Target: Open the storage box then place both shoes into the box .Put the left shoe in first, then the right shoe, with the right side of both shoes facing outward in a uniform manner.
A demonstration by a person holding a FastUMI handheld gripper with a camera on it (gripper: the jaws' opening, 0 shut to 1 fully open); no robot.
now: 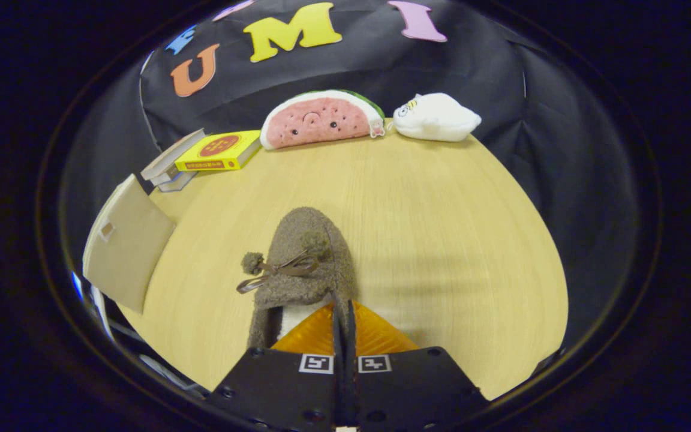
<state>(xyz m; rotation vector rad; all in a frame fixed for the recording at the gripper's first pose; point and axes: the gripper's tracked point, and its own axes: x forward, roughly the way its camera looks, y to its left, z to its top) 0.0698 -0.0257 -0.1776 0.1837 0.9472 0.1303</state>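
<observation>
- Shoe (303, 264): brown fuzzy slipper with bow, pinched at its collar edge, toe pointing away beyond the fingers (343, 324).
- Fingers closed almost fully, both pressing on the thin collar.
- Box (126, 240): off to the left of the fingers, at the table (441, 228) edge.
- Judgement: thin grip; carry slowly, keep the toe from swinging, and check which side faces outward before lowering.

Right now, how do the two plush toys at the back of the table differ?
The watermelon plush is pink with a green rind, half-round and larger; the white plush is all white, rounded and smaller. Both lie at the table's far edge against the cloth wall. The tongs pinch the brown slipper's collar.
</observation>
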